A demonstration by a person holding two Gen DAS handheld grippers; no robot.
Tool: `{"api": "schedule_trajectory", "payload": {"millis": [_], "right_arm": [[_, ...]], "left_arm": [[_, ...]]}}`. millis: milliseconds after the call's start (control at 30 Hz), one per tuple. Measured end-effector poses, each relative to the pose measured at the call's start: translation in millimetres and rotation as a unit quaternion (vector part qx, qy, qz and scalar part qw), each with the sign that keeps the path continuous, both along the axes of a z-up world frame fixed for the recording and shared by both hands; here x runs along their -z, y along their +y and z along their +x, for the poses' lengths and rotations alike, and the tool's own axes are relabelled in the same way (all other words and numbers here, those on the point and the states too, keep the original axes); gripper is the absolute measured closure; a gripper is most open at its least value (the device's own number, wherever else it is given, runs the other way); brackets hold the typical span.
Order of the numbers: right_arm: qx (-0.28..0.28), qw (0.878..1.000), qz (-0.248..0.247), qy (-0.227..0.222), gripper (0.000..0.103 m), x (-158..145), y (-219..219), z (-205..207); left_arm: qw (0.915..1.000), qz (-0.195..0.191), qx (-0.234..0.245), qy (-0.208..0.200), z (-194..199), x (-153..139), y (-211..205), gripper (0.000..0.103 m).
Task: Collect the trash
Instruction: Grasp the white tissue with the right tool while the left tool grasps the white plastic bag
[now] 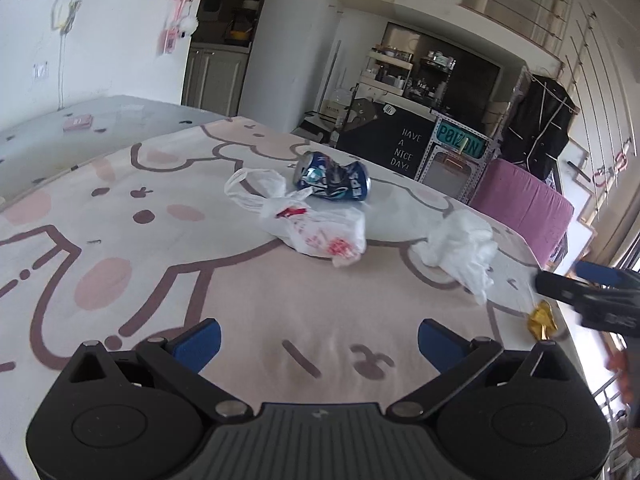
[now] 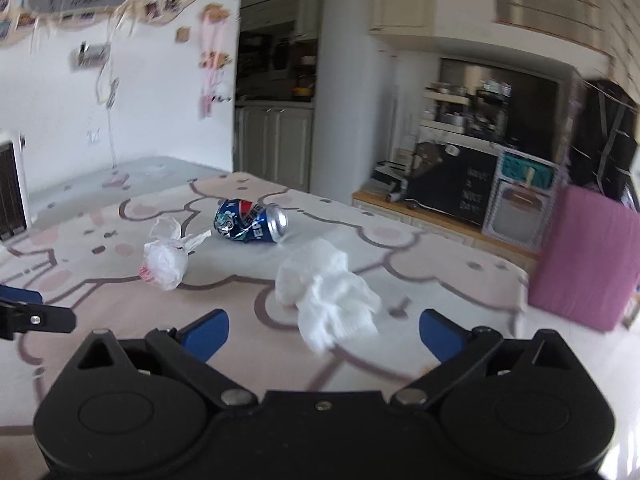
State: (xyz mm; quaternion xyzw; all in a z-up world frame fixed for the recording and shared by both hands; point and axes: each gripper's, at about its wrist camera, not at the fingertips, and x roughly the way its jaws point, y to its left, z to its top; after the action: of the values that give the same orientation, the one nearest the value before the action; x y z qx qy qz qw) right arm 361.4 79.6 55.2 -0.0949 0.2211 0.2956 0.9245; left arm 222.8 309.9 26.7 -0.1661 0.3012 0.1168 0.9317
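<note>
four bits of trash are lying on the counter (image 1: 248, 300) with its cartoon-print cloth: a crushed blue can (image 1: 332, 178) on its side at the far end, a knotted plastic bag (image 1: 308, 224) just in front of it, a crumpled tissue (image 2: 326, 296) nearer the right edge, and a small gold wrapper (image 1: 542, 320) by that edge. the left gripper (image 1: 320, 340) is hovering over bare cloth with its fingers wide apart, holding nothing. the right gripper (image 2: 324, 334) is also standing wide apart and empty, with the tissue sitting just ahead between its fingers. the tissue is looking light and soft, so it will likely squash flat; pinching the thick middle bunch seems safest. the bag is probably slippery and limp, best taken at its knotted ears. the can looks stiff but dented and may roll, so gripping across its crushed waist seems wise.
</note>
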Motion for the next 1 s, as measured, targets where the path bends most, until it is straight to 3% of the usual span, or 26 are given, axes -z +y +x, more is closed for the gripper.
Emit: {"api": "schedule_trajectory", "payload": {"millis": [233, 400, 500, 567, 633, 733, 1000], "right_arm": [[-0.021, 0.999, -0.036, 0.011, 0.013, 26.6, 61.1, 58.7], [0.002, 0.997, -0.08, 0.007, 0.024, 48.7, 86.6, 83.7], [0.015, 0.997, -0.08, 0.013, 0.04, 57.5, 88.7, 91.6], [0.018, 0.996, -0.083, 0.02, 0.069, 62.3, 88.0, 92.9], [0.028, 0.996, -0.081, 0.015, 0.087, 63.1, 84.0, 88.0], [0.02, 0.998, -0.057, 0.02, 0.095, 56.7, 74.5, 74.3], [-0.019, 0.998, -0.017, 0.055, 0.097, 36.5, 42.4, 18.9]], "left_arm": [[0.9993, -0.036, -0.012, -0.002, 20.2, 7.5, 23.1, 0.0], [0.989, -0.139, -0.047, -0.02, 38.5, 9.5, 50.2, 0.0], [0.9769, -0.2, -0.066, -0.032, 57.0, 11.0, 64.2, 0.0], [0.9701, -0.228, -0.077, -0.035, 71.7, 12.5, 71.2, 0.0], [0.9646, -0.244, -0.095, -0.03, 87.8, 14.4, 77.0, 0.0], [0.9641, -0.238, -0.117, -0.016, 107.3, 18.6, 81.4, 0.0], [0.9817, -0.136, -0.131, 0.022, 139.4, 27.2, 63.8, 0.002]]}}
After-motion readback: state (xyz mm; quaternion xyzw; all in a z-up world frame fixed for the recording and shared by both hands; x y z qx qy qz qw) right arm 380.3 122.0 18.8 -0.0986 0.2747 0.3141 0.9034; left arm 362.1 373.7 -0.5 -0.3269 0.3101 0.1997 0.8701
